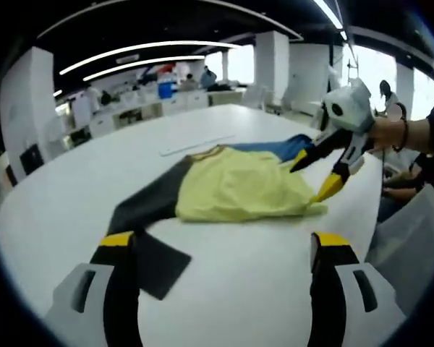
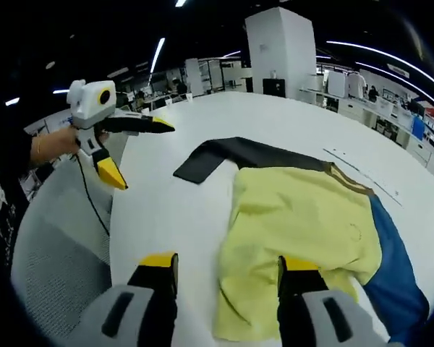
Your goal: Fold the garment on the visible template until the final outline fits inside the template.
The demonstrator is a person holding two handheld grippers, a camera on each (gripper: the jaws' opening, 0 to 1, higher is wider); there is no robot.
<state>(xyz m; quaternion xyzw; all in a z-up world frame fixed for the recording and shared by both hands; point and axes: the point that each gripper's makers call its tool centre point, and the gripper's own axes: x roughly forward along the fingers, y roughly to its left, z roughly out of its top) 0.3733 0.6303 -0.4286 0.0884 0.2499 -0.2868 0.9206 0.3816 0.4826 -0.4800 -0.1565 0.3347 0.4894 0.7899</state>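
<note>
A garment lies spread on the white table (image 1: pixel 246 289): yellow body (image 1: pixel 235 184), dark grey sleeve (image 1: pixel 148 210) reaching toward me, blue sleeve (image 1: pixel 282 148) at the far side. My left gripper (image 1: pixel 224 242) stands open, its left jaw in front of the grey sleeve's end. In the right gripper view it (image 2: pixel 145 155) hovers open in a hand, away from the cloth near the table edge. My right gripper (image 2: pixel 228 262) is open above the yellow body's (image 2: pixel 296 224) near hem; the blue sleeve (image 2: pixel 394 267) lies to its right. The left gripper view has it (image 1: pixel 309 182) open at the garment's right edge.
A thin pale line (image 1: pixel 195 144) marks the table just beyond the garment, also the line (image 2: pixel 362 170) past the collar. The table edge (image 2: pixel 116 238) curves on the left, with a grey chair (image 2: pixel 50 253) beside it. Desks, pillars and people fill the room behind.
</note>
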